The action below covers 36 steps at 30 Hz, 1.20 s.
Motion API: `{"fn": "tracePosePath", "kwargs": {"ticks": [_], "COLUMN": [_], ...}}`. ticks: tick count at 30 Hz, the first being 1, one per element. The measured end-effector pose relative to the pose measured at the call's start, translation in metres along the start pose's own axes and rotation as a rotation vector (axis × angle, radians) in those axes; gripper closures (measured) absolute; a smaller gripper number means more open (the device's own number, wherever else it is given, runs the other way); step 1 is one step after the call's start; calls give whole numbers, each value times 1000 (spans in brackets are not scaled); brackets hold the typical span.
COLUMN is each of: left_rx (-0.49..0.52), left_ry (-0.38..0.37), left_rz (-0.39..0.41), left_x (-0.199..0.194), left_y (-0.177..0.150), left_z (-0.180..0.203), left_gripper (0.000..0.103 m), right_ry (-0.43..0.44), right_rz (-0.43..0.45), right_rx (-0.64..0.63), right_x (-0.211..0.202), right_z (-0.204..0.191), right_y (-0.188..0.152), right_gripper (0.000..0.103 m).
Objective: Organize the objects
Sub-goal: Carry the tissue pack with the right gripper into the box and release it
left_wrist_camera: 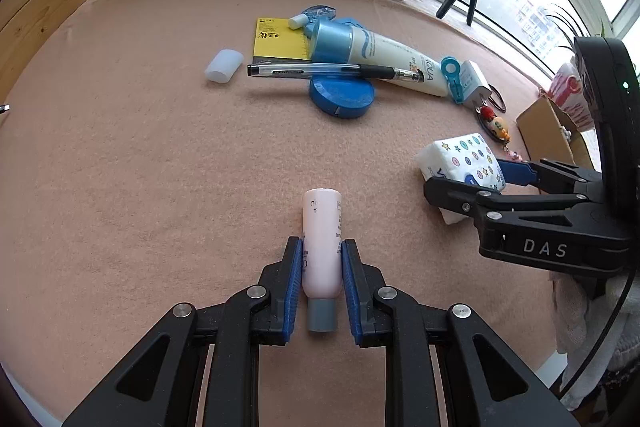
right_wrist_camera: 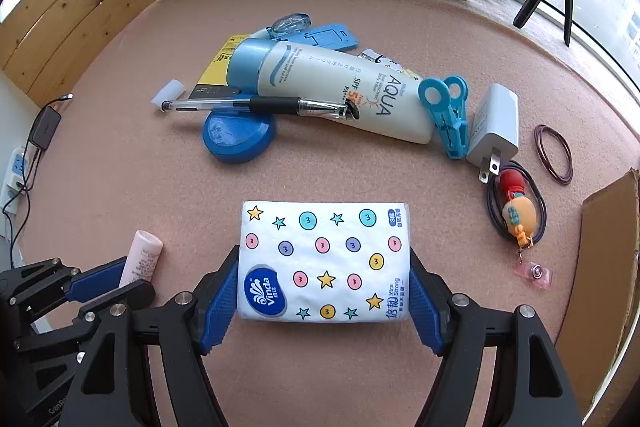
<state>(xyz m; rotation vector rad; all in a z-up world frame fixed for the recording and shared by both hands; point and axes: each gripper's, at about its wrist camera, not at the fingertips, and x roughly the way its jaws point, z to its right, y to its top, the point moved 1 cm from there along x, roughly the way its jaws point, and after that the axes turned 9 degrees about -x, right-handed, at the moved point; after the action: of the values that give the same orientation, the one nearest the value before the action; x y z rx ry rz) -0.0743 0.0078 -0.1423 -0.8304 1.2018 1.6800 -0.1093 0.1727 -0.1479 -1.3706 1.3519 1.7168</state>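
Left gripper (left_wrist_camera: 321, 275), bottom centre of its view, is clamped on a pink bottle (left_wrist_camera: 322, 239) lying on the mat (left_wrist_camera: 160, 187), pads on the lower body just above the grey cap. Right gripper (right_wrist_camera: 323, 291) is spread wide around a tissue pack (right_wrist_camera: 324, 261), bottom centre; contact cannot be confirmed. Risks, as judged: the bottle is gripped near one end and could swing when lifted; the soft pack could crumple or slip when squeezed.
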Motion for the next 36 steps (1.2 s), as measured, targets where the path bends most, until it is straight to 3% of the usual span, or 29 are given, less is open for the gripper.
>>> {"fn": "tracePosePath", "kwargs": {"ticks": [6, 13, 23, 29, 36], "left_rx": [-9, 38, 197, 304, 406], "left_ry": [-16, -76, -207, -284, -335], "left_rz": [-2, 18, 18, -6, -23], "left_x": [0, -12, -19, -17, -8], "left_y": [6, 21, 33, 24, 11], "left_z": [4, 40, 145, 214, 285], "left_gripper": [82, 82, 82, 82, 82], "right_ry": [8, 14, -101, -213, -254], "right_rz": [6, 104, 216, 219, 201], "right_rx": [29, 128, 263, 351, 445], "right_x": [-14, -64, -135, -157, -167], "right_z": [9, 31, 86, 125, 158], "right_y": [-26, -49, -90, -127, -166], "right_gripper": [33, 33, 33, 33, 32]}}
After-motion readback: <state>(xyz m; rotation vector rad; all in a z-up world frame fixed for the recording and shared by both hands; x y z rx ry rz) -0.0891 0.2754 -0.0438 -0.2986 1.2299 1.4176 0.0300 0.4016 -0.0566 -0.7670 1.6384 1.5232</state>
